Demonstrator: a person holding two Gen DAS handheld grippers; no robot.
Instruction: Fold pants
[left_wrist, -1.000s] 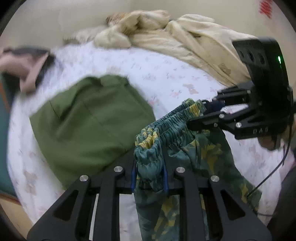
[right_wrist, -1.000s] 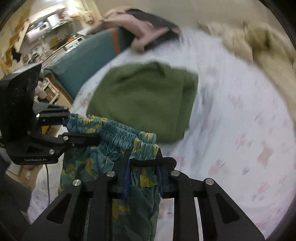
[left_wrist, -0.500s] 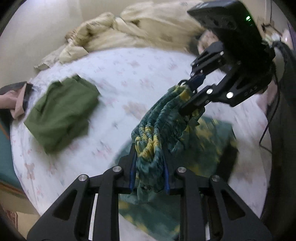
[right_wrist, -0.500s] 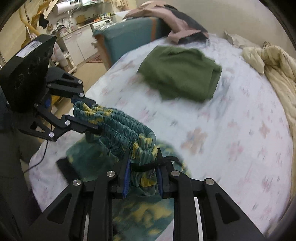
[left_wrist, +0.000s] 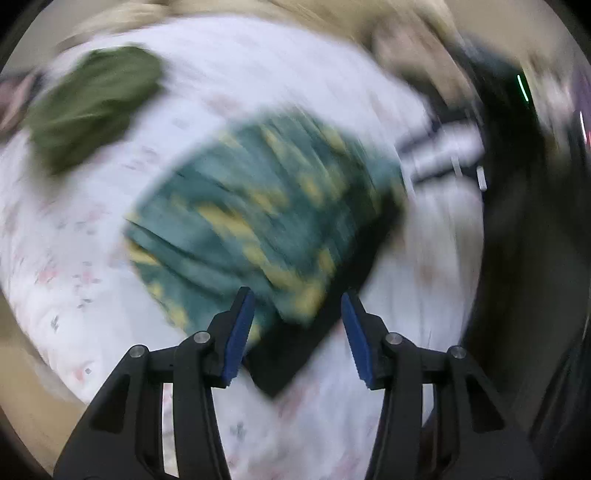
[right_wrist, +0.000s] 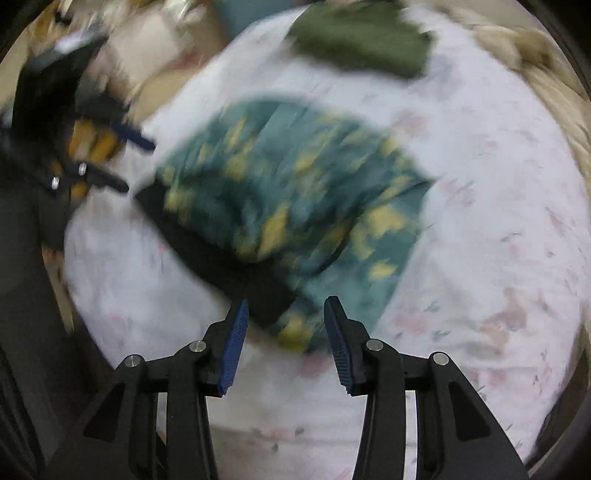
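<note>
The teal pants with yellow pattern lie folded in a heap on the white flowered bedsheet; they also show in the right wrist view. A dark layer shows along their near edge. My left gripper is open and empty just above the pants' near edge. My right gripper is open and empty over their near edge. Each gripper appears blurred at the other view's edge, the right one and the left one. Both views are motion-blurred.
Folded olive-green pants lie farther back on the bed, also in the right wrist view. A cream blanket is bunched along the far side. The bed's edge and floor are at the left.
Both grippers opened and let go of the teal pants' waistband. The pants dropped onto the bed in a folded heap, and both grippers pulled back.
</note>
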